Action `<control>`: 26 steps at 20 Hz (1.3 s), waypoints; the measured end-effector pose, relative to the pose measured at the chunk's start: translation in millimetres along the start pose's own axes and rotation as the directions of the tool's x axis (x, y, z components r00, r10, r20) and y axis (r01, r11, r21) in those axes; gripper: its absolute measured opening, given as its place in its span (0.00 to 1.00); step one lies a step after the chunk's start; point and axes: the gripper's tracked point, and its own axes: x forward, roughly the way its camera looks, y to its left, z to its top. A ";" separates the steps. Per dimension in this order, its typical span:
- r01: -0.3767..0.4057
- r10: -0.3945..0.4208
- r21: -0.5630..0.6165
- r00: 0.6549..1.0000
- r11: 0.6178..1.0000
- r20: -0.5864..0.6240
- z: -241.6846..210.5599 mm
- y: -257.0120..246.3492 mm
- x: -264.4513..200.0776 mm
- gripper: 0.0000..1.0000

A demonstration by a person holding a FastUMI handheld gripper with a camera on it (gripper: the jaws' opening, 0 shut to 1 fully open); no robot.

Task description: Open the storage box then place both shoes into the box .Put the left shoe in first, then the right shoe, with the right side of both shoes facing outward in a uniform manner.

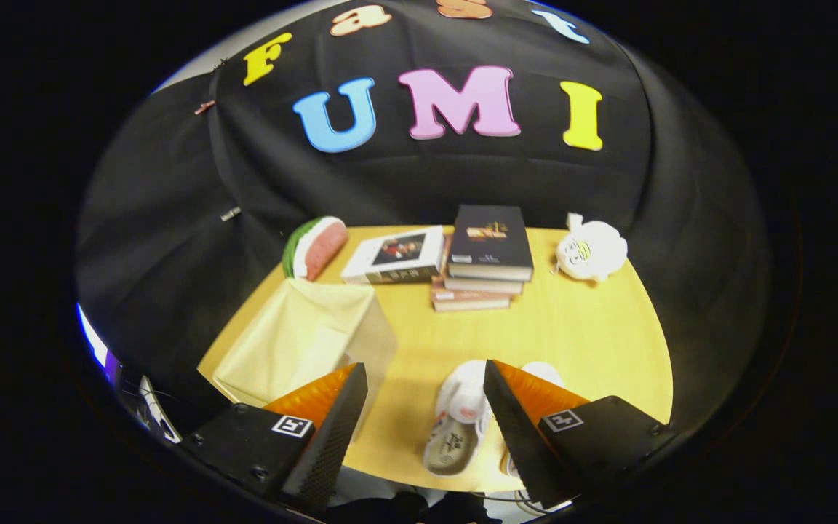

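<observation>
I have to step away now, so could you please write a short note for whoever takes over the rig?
Claw: open, holding nothing, above the table's near edge.
Box: at the left finger; it looks open at the top.
Shoes: one shoe lies between the fingers, the other shoe is partly hidden behind the right finger.
Done: box apparently opened.
Left: left shoe in first, then right, right sides outward.

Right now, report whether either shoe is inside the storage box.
Out. Both shoes lie on the table between the open gripper's fingers, beside the storage box.
</observation>
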 end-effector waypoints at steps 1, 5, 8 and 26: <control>0.023 -0.023 0.000 0.999 1.000 -0.028 -17.9 -11.7 6.4 0.97; 0.080 -0.084 -0.034 0.986 0.996 -0.141 -80.2 -45.6 34.0 0.87; 0.080 -0.082 -0.018 0.973 0.997 -0.215 -112.4 -52.1 57.7 0.80; 0.177 -0.098 0.323 0.964 0.930 -0.245 -115.6 -72.8 123.6 0.11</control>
